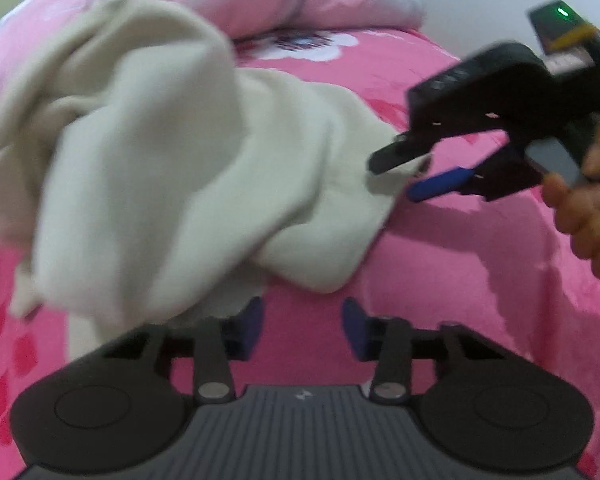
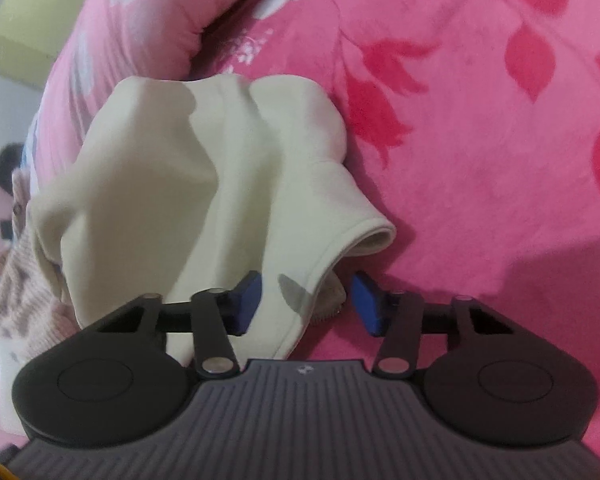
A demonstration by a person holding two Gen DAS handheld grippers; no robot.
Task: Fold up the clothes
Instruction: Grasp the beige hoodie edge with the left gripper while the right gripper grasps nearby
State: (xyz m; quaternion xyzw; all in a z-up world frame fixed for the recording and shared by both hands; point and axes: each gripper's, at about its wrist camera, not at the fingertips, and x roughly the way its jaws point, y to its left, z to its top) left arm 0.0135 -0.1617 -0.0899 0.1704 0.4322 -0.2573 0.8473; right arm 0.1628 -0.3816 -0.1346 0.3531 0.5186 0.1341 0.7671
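Cream garment [image 1: 148,152] bunched on pink floral bed cover [image 1: 460,248], ahead-left of left hand-held gripper [image 1: 302,326], jaws wide apart, empty. Right hand-held gripper [image 2: 306,304] jaws wide apart, garment hem lying between pads, not clamped.

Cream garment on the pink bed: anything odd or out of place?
The cream garment lies bunched in a heap, not flat, on the pink blanket. Both the left gripper and right gripper are open; cloth sits loosely between the right one's fingers.
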